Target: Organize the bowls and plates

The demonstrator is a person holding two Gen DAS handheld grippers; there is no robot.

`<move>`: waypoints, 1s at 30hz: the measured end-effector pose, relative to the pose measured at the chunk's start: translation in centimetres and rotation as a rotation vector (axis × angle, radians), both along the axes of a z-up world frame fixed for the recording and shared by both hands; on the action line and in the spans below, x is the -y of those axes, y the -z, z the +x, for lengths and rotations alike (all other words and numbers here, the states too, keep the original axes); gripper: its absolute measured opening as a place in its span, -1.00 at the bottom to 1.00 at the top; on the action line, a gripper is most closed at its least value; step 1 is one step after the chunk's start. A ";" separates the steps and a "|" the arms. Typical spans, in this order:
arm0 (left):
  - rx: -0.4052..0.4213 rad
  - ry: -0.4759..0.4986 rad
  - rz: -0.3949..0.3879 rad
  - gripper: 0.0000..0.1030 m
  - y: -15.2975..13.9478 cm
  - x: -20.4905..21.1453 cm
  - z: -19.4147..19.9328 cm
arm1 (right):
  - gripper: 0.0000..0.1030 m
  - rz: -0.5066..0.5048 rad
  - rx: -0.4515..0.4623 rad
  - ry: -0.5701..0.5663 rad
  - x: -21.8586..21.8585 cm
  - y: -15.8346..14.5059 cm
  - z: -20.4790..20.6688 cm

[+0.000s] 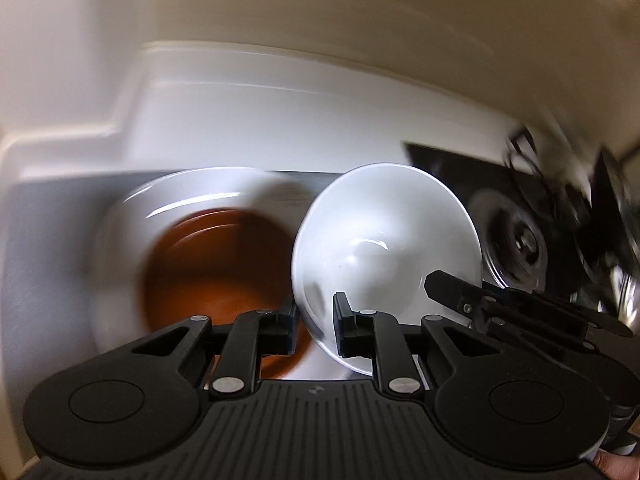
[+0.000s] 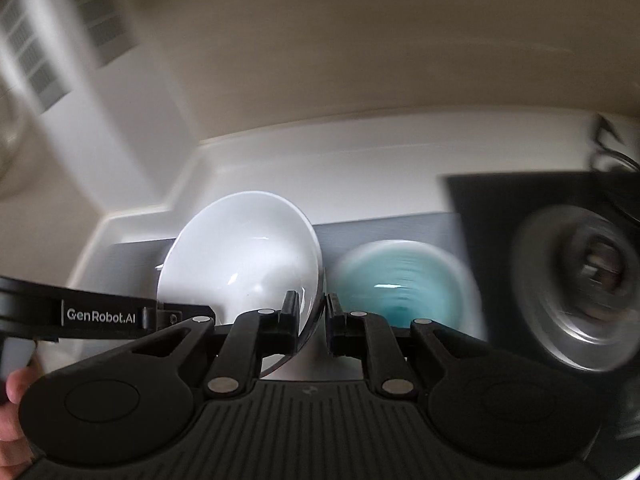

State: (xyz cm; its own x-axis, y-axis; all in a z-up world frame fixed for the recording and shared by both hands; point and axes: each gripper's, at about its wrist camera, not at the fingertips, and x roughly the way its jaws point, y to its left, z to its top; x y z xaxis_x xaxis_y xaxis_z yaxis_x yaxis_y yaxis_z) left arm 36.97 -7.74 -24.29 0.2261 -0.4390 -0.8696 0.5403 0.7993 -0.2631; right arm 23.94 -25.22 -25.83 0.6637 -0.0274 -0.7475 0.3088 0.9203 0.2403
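A white bowl (image 1: 384,248) hangs tilted above a grey mat (image 1: 40,240), held by its rim from two sides. My left gripper (image 1: 316,320) is shut on the bowl's near-left rim. My right gripper (image 2: 312,316) is shut on the opposite rim of the same white bowl (image 2: 244,256), and one of its fingers (image 1: 444,284) shows against the bowl's right edge in the left wrist view. A brown bowl (image 1: 216,276) sits in a white plate (image 1: 128,240) to the left below. A teal bowl (image 2: 400,280) stands on the mat to the right, blurred.
A black hob (image 2: 480,200) with a round metal pot or burner (image 2: 580,292) lies at the right. A white counter ledge (image 1: 280,120) runs behind the mat below a beige wall. A person's hand (image 2: 16,412) shows at the lower left.
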 end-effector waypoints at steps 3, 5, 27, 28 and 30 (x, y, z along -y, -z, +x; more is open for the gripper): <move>0.016 0.067 0.045 -0.63 1.1 4.0 -0.2 | -0.75 0.033 -0.014 0.072 3.4 1.0 -1.6; 0.005 0.082 0.070 -0.63 2.2 5.1 -0.6 | -0.75 0.047 -0.020 0.103 4.6 2.0 -2.4; -0.174 0.055 0.073 -0.51 5.0 6.6 2.8 | -0.82 0.046 -0.055 0.113 6.6 6.2 -0.1; -0.178 0.044 0.061 -0.50 4.8 6.2 2.8 | -0.83 0.049 -0.053 0.115 6.6 6.3 0.0; -0.194 0.027 0.033 -0.46 4.5 5.6 3.0 | -0.86 0.056 -0.047 0.122 6.8 6.5 0.1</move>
